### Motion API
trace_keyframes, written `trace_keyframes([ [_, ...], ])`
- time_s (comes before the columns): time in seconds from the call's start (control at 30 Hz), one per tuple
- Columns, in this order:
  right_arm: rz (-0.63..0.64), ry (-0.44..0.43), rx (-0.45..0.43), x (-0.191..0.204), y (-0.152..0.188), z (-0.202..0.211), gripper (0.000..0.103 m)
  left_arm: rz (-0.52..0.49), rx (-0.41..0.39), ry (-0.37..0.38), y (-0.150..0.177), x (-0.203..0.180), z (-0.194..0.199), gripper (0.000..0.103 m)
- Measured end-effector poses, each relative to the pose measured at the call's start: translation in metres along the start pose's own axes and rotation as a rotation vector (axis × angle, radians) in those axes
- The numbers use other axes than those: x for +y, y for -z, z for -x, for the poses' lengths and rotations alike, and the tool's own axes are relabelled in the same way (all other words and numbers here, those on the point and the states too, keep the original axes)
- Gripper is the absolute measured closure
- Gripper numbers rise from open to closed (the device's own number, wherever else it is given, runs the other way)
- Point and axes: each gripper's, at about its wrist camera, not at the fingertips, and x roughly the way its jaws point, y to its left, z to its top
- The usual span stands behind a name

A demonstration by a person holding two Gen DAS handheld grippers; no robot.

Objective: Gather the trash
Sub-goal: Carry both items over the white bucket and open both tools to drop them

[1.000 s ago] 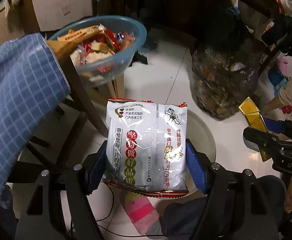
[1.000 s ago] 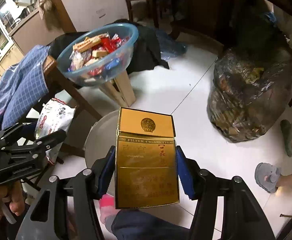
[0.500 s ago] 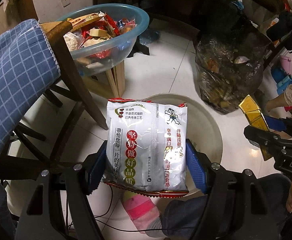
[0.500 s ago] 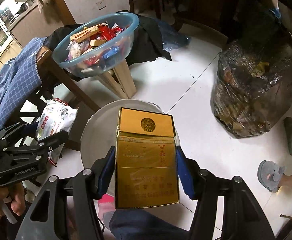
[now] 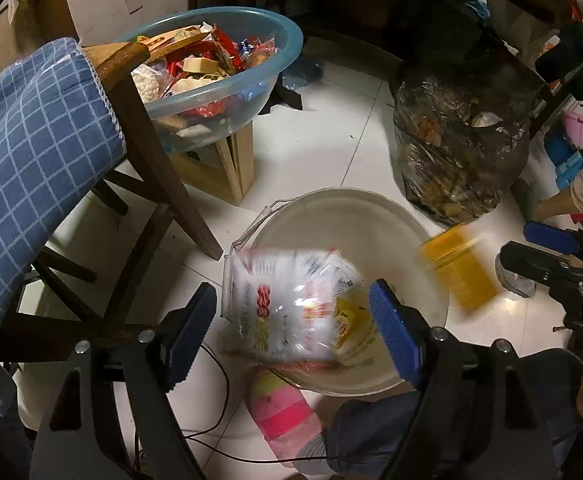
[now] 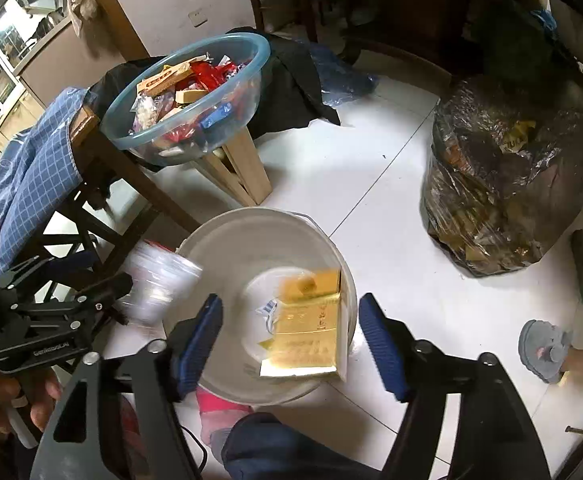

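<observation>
A white bucket [image 5: 371, 216] [image 6: 219, 240] stands on the tiled floor below both grippers. My left gripper [image 5: 295, 320] hangs over it with its jaws opening; the white snack bag [image 5: 283, 304] [image 6: 159, 284], blurred, is dropping free between the blue pads, touching neither. My right gripper [image 6: 289, 340] is also opening above the bucket. The gold cigarette box [image 6: 307, 328] [image 5: 457, 274], blurred, falls loose into the bucket, clear of both pads.
A blue basin of wrappers [image 5: 219, 80] [image 6: 187, 96] rests on a wooden stool. A chair with a blue checked cloth [image 5: 31, 152] stands left. A full dark trash bag [image 5: 459, 148] [image 6: 507, 184] sits right. A person's pink-socked foot [image 5: 283, 408] and slippered feet [image 6: 543, 352] are near.
Both grippers opened wider and let go: the snack bag and the gold box left the pads and are dropping toward the bucket. The hands stayed in place.
</observation>
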Motion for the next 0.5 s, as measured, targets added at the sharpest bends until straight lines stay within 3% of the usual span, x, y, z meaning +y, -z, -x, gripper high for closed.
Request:
trace_keyframes([
  [0.5, 0.010, 0.006, -0.028, 0.0055, -0.0033, 0.0053, 0.031, -0.010, -0.009, -0.007, -0.0022, 0.0000, 0.0061, 0.027],
])
